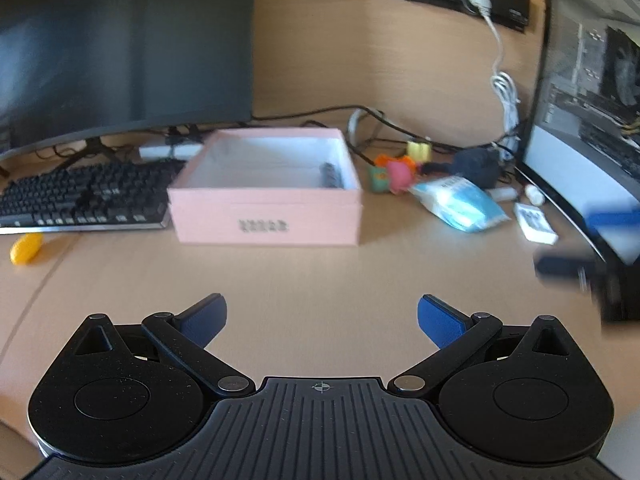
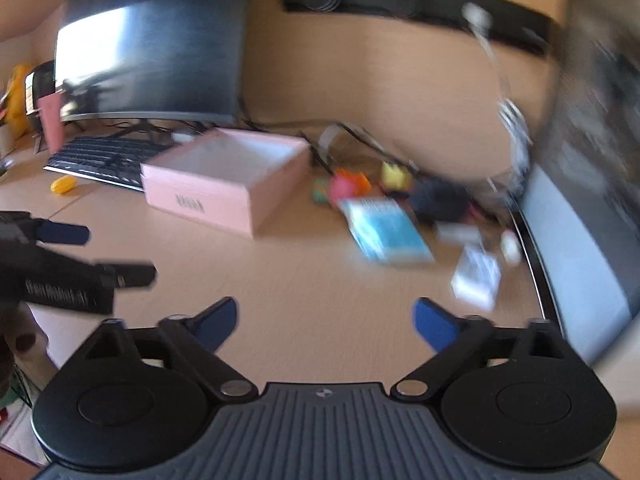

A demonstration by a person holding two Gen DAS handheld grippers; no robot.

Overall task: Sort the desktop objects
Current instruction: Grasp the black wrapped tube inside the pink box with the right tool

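Your left tool (image 1: 322,316) and right tool (image 2: 325,318) both hover spread and empty over the tabletop (image 1: 320,268), facing the pink box (image 1: 266,196).

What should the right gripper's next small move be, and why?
Probably ease the right gripper forward toward the blue-and-white packet. Its jaws are open and empty, the packet lies loose on the desk ahead, and the open pink box sits just left of it to receive it.
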